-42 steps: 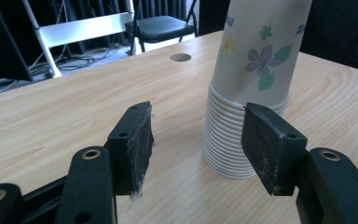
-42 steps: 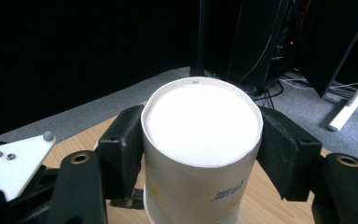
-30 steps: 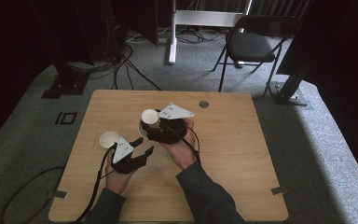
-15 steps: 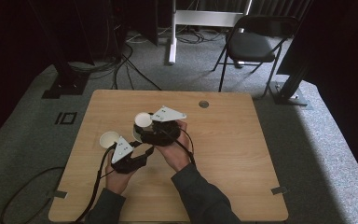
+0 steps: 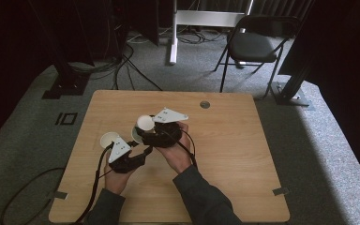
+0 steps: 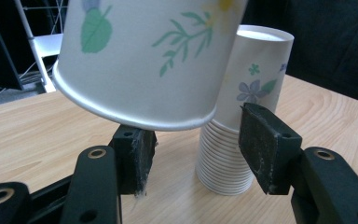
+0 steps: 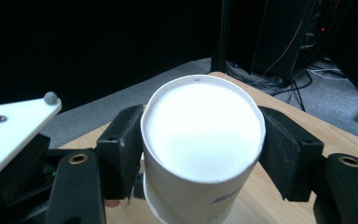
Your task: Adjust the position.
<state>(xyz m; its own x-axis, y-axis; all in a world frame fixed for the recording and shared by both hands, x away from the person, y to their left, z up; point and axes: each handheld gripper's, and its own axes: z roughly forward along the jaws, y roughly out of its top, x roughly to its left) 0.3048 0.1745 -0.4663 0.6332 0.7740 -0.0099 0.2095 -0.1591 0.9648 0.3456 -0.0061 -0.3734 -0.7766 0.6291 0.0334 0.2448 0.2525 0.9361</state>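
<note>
Paper cup (image 7: pixel 200 154), base-up, is sitting clamped in the right gripper (image 7: pixel 200 140), hiding its rim and drifting leftward toward the left gripper (image 6: pixel 196 154), gaping empty.

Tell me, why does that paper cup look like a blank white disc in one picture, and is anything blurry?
Right gripper view: the cup held upside down shows its base washed out by bright light, against a dark background. Left gripper view: the lifted cup and cup stack look sharp. High view: dim room edges, evenly lit table.

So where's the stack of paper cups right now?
The stack of paper cups stands upside down on the table, left of centre, just beyond the left gripper and the lifted cup.
</note>
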